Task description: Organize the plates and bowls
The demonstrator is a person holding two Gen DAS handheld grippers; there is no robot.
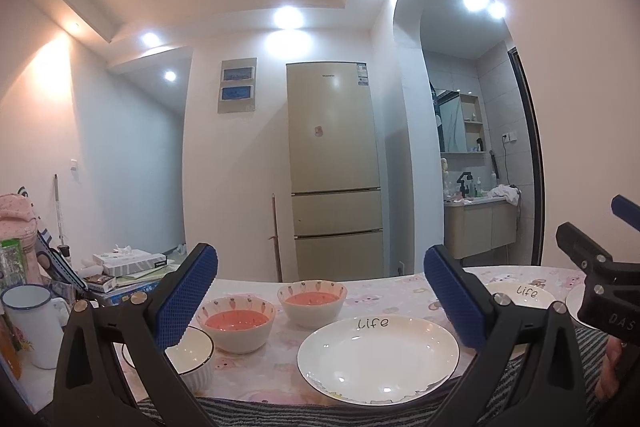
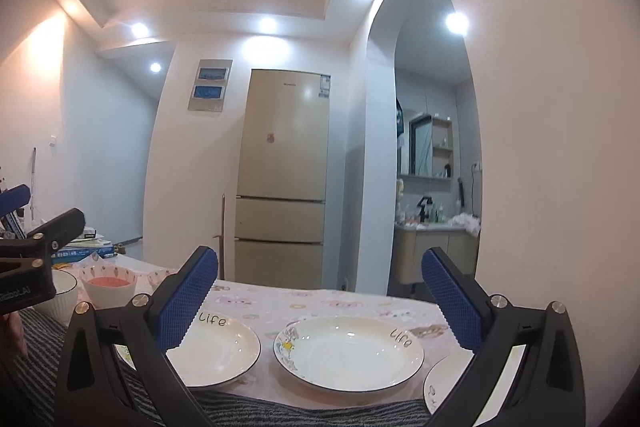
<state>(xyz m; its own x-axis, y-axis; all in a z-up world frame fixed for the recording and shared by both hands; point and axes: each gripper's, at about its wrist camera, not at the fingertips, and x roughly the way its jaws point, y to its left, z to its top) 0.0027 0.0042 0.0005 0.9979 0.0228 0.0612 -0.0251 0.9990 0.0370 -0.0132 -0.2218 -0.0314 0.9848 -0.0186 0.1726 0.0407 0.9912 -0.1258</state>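
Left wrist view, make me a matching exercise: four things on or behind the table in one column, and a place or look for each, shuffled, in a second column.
Things:
1. Life plate
2. Carrot bowls
3. Enamel mug
4. Fridge

Descriptions:
A. White with a dark rim, at the table's far left
B. Tall and beige, against the back wall
C. Pink inside, side by side left of centre
D. Empty and white, between the open jaws, near the table's front edge

Pairs: 1-D, 2-C, 3-A, 4-B
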